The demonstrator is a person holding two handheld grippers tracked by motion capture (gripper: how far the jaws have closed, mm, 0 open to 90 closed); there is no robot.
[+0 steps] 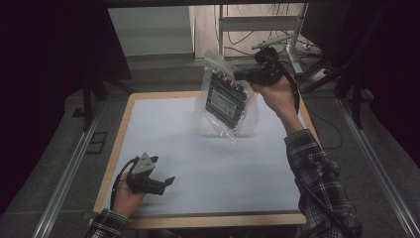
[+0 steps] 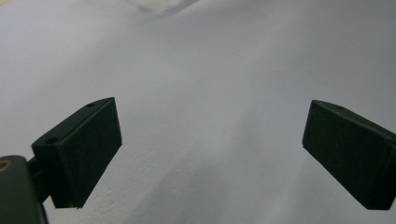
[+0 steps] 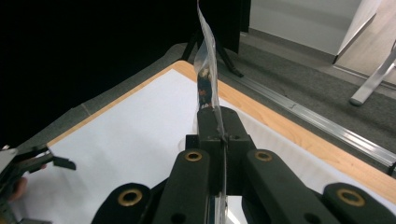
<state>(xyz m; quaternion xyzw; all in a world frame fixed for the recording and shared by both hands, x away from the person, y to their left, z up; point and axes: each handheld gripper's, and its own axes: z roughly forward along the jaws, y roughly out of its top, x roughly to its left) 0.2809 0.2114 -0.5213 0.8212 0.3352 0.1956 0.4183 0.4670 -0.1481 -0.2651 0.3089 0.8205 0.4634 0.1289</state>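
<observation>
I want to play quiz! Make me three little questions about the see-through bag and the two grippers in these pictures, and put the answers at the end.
1. True or false: the right gripper is shut on the edge of the clear plastic bag.
2. Where is the bag? A) lying flat on the white table top B) held up above it C) on the floor
3. Fill in the word: the left gripper, down near the front of the table, has its jaws ____ with nothing between them.

Key
1. True: its jaws pinch the thin plastic in the right gripper view.
2. B: the bag hangs in the air with a dark flat thing inside.
3. Open.
</observation>
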